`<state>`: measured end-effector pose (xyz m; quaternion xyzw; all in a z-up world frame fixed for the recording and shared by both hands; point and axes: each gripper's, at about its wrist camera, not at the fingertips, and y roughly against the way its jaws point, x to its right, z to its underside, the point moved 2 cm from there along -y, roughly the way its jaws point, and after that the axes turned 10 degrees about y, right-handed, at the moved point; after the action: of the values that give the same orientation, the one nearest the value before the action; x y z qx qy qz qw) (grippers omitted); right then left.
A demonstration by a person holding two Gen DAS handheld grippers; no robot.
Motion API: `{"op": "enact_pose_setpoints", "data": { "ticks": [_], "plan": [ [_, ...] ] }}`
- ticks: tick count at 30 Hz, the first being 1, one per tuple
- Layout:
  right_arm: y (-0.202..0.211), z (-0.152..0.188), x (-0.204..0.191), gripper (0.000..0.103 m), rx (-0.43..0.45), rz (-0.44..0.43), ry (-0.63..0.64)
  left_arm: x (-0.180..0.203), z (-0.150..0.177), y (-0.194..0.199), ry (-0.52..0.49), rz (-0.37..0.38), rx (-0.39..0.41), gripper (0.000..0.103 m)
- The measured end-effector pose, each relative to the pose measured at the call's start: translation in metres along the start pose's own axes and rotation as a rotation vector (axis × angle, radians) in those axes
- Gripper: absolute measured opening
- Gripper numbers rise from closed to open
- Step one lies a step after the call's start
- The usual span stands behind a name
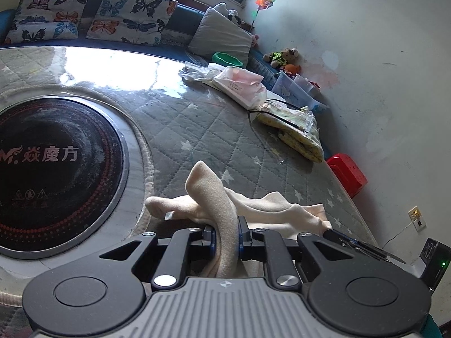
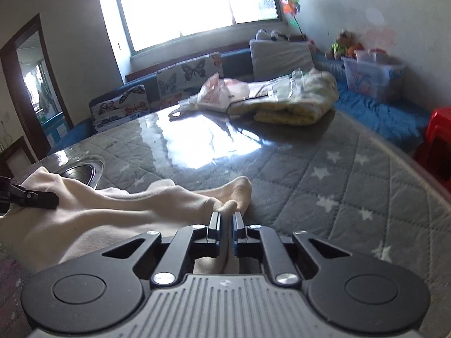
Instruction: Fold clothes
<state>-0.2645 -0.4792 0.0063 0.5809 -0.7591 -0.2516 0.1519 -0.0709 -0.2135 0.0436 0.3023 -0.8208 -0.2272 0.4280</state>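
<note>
Two sets of jaws are clamped on one cream garment (image 1: 270, 205), each holding a different part of it. The left gripper (image 1: 227, 232) has its jaws nearly together on a thick rolled band of the cloth, which stands up between the pads and curls over. The right gripper (image 2: 225, 225) has its jaws pinched on a thinner fold, close to what looks like a sock-like foot end, though blur makes that uncertain. Gripping two separated points probably lets the person stretch the piece flat before folding. The rest of the garment lies crumpled on the quilted, star-printed cover of the table (image 1: 197, 129), under a glossy clear sheet. Set into the table is a round black heater plate (image 1: 56, 163) printed with "炎魔方" beside a winged logo, warning triangles below. A folded yellow blanket (image 1: 298, 138) and a pink tissue pack (image 1: 239, 84), its print too small to read, lie well apart at the far edge
</note>
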Motion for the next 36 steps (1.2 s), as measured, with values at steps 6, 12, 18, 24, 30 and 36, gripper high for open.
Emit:
{"op": "enact_pose_setpoints", "data": {
  "ticks": [6, 12, 18, 24, 30, 36],
  "plan": [
    [0.024, -0.008, 0.005, 0.006, 0.030, 0.097, 0.068, 0.011, 0.007, -0.005, -0.031, 0.036, -0.026, 0.015],
    [0.012, 0.005, 0.013, 0.009, -0.039, 0.117, 0.077, 0.009, 0.014, -0.020, -0.081, -0.038, -0.038, 0.022],
    [0.018, -0.006, 0.006, 0.018, 0.005, 0.115, 0.099, 0.001, 0.008, -0.016, -0.121, -0.143, 0.017, 0.036],
    [0.009, -0.020, -0.016, 0.034, 0.016, 0.042, 0.136, 0.011, -0.002, -0.013, -0.150, -0.139, 0.059, 0.035],
    [-0.018, -0.025, -0.046, 0.043, -0.016, -0.018, 0.200, 0.037, 0.002, -0.033, -0.290, -0.120, 0.048, 0.035],
    [-0.042, -0.027, -0.055, 0.058, -0.035, 0.001, 0.228, 0.040, 0.003, -0.066, -0.350, -0.164, 0.018, 0.036]
  ]
}}
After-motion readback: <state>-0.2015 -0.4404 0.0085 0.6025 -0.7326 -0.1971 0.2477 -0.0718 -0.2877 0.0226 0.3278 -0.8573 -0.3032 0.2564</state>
